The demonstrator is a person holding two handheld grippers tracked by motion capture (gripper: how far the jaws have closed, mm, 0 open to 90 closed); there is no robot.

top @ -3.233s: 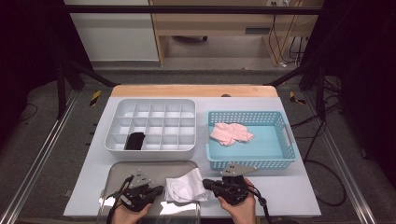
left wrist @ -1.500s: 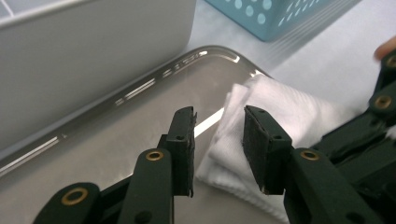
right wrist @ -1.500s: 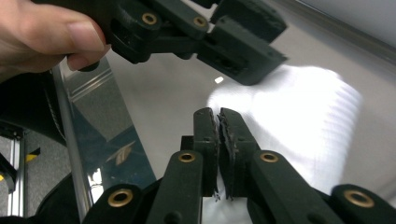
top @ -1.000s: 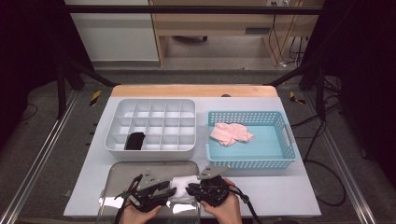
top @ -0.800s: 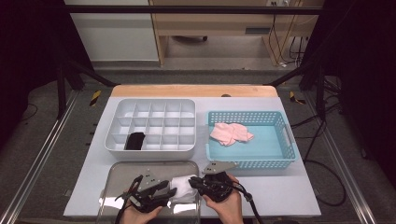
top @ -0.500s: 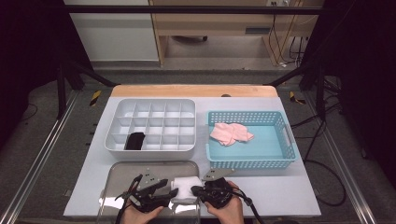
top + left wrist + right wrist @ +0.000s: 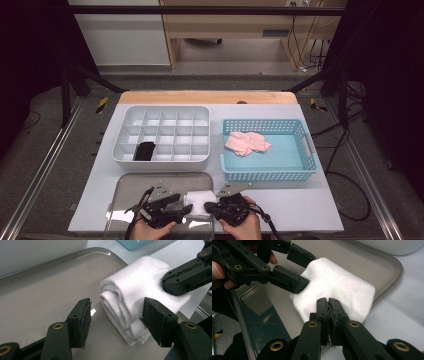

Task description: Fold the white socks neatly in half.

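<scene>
High view: both grippers sat at the near edge of the table, over the metal tray. L gripper pointed right, R gripper pointed left, tips meeting at the white folded cloth lying at the tray's right end, near its front right corner. Behind the tray, the white divided box held one dark item in a front-row cell, second from left; other cells looked bare. Blue basket to its right held a pink cloth toward its left back part.

L gripper view: L gripper was spread wide, one pad on the bare tray floor, other against the cloth's rolled end; not yet gripping. R gripper's tip was pressed into the far end of the roll.

R gripper view: R gripper was pressed together, pinching the near edge of the cloth; how many layers were caught, cannot tell. L gripper's pads bracketed the far corner. Cloth overhung the tray rim slightly.

Judgement: step in hand looked like securing the roll w/ both tools before a lift. To do well: close L squarely across the whole roll thickness, not just outer layers, so folds don't slip; keep R pinch steady; lift both ends level, else roll may unwind.
</scene>
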